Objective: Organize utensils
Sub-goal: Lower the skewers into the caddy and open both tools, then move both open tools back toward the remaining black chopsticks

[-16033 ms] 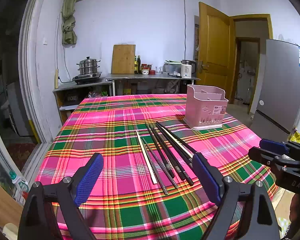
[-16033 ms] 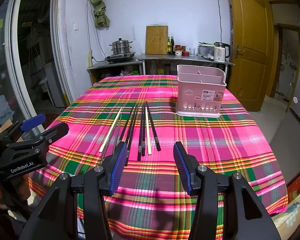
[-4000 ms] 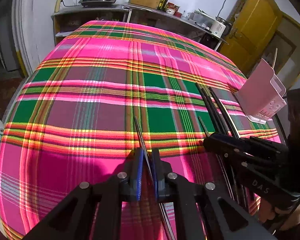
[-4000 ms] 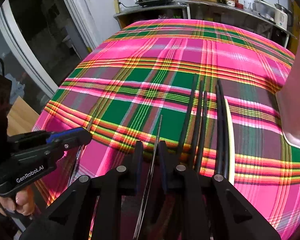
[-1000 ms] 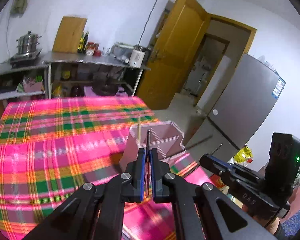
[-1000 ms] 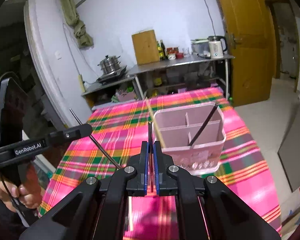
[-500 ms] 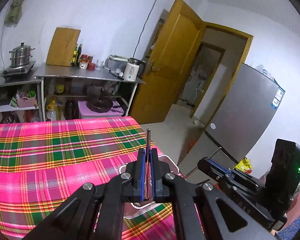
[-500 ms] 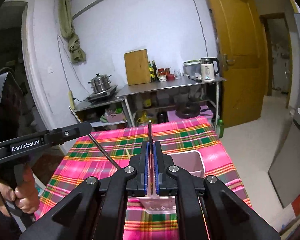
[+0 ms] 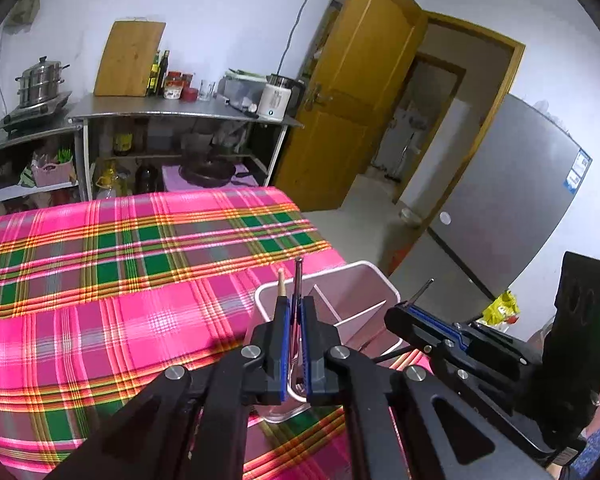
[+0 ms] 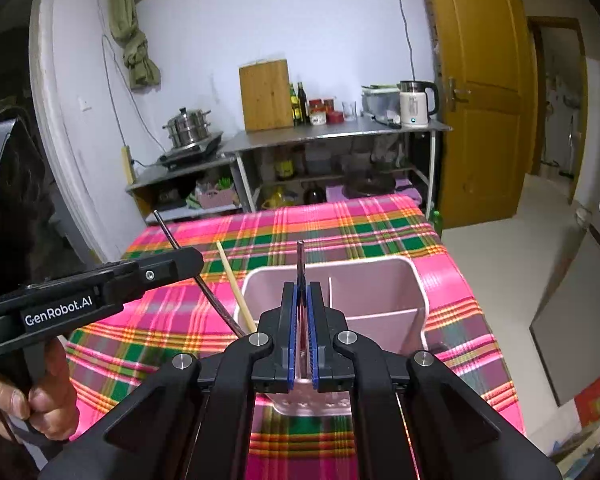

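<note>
While both grippers are held over the pink utensil holder (image 10: 416,292), a dark metal chopstick (image 9: 298,280) is pinched in the closed blue pads of the left gripper (image 9: 295,320), its tip standing up past the fingertips. A second dark chopstick (image 10: 300,260) is clamped the same way in the right gripper (image 10: 302,304), whose jaws are pressed together around it. In the right wrist view, the left gripper's chopstick (image 10: 198,276) is seen slanting down toward the left compartment of the holder; whether its lower end is inside cannot be told. A pale wooden chopstick (image 10: 234,284) is seen leaning in that same left compartment. The holder is set on the pink and green plaid tablecloth (image 10: 320,228), near the table's right edge. A hand (image 10: 40,404) is wrapped around the left gripper's handle.
</note>
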{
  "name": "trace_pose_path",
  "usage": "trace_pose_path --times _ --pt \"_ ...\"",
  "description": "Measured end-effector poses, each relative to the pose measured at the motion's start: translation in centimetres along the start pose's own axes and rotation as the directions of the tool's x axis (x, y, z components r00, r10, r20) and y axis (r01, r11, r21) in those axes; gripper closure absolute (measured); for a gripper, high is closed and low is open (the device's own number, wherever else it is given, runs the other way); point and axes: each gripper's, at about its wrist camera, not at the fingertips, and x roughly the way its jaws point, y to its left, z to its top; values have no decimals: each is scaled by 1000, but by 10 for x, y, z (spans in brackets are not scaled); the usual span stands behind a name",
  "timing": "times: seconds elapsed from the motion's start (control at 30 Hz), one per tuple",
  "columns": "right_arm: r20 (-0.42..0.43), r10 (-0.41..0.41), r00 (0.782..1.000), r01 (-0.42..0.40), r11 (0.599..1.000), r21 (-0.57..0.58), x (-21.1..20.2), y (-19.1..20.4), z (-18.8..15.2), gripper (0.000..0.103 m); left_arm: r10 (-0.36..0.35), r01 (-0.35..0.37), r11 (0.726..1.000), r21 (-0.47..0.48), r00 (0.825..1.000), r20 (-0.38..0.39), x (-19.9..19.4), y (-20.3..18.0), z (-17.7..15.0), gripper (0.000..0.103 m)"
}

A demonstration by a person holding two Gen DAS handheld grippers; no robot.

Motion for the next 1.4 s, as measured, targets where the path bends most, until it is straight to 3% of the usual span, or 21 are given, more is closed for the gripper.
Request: trace_pose_path --times 0.23,0.4,0.7,0.87,1.1,1.4 --pt "-36 -20 999 20 1000 4 5 -5 -7 97 2 -2 1000 4 1000 -5 -3 3 -2 97" --pt "1 -26 1000 26 1000 11 -11 -5 -6 86 2 -3 1000 25 999 43 -28 0 0 90" --pt "74 -2 997 0 1000 17 -51 3 -8 85 31 -35 999 35 992 124 -86 5 -4 88" --pt "92 29 995 -30 1000 8 -70 14 -19 85 75 -77 997 10 987 145 -113 21 -22 88" --pt "43 96 994 -96 995 -2 -71 32 -46 85 133 -129 991 -45 986 97 -123 48 -63 88" --pt "-54 148 987 -149 989 -12 -57 48 -84 85 170 -172 975 -142 985 -21 -104 81 -124 88"
